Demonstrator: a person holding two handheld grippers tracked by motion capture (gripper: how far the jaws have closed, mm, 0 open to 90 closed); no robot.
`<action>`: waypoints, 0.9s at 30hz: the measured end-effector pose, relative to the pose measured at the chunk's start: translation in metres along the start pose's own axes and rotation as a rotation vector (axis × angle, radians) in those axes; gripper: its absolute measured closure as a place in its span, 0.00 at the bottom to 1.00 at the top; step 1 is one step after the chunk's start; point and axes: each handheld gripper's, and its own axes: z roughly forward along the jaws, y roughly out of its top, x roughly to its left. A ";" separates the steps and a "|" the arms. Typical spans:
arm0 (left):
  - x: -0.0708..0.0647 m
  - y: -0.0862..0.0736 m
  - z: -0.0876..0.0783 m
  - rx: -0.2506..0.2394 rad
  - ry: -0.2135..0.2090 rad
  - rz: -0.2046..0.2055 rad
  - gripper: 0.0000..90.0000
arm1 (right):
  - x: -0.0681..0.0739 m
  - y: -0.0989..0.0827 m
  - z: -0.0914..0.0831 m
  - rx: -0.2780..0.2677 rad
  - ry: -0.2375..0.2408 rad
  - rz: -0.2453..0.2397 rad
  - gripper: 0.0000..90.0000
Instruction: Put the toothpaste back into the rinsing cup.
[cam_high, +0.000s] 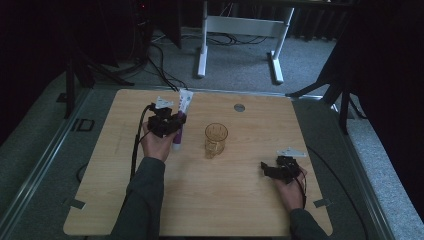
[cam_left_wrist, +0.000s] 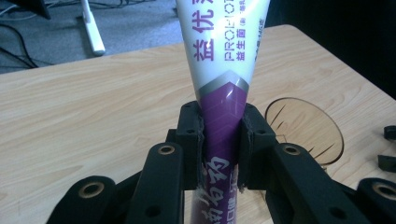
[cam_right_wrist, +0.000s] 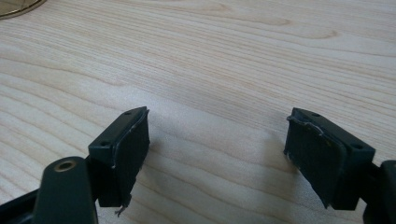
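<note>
Right now the left gripper (cam_high: 167, 125) is clamping a tube (cam_high: 182, 113), pads pressing both sides of its purple lower part, w/ the white crimped end pointing away toward the far table edge and the cap end toward the person. The tube's long axis is running roughly near-to-far, tilted a bit, over the left half of the table (cam_high: 240, 205). In the left gripper view the tube (cam_left_wrist: 223, 93) is rising straight out from between the jaws, so it's lying in line w/ the gripper, not across it. The cup (cam_high: 215, 140) is standing upright just to the right of the tube, near but apart; its amber rim (cam_left_wrist: 306, 128) is showing right of the jaws in that view. So the cup is lying to the tube's right, and the left hand is clearly the nearer one. Probably the tube needs swinging right and tipping upright so one end is dropping into the cup's mouth. The right gripper (cam_high: 276, 170) is resting on the table's right side, well apart from the cup, jaws standing wide w/ nothing between the pads (cam_right_wrist: 128, 149), just bare wood.
</note>
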 end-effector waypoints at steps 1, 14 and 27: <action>-0.001 0.000 0.001 -0.004 -0.001 0.003 0.82 | 0.000 0.000 0.000 0.000 0.000 0.000 0.24; -0.009 0.004 0.009 -0.021 -0.010 0.022 0.82 | 0.000 0.000 0.000 0.000 0.000 -0.001 0.24; -0.016 0.011 0.009 -0.046 0.005 0.051 0.82 | 0.000 0.000 0.000 -0.001 0.000 -0.004 0.24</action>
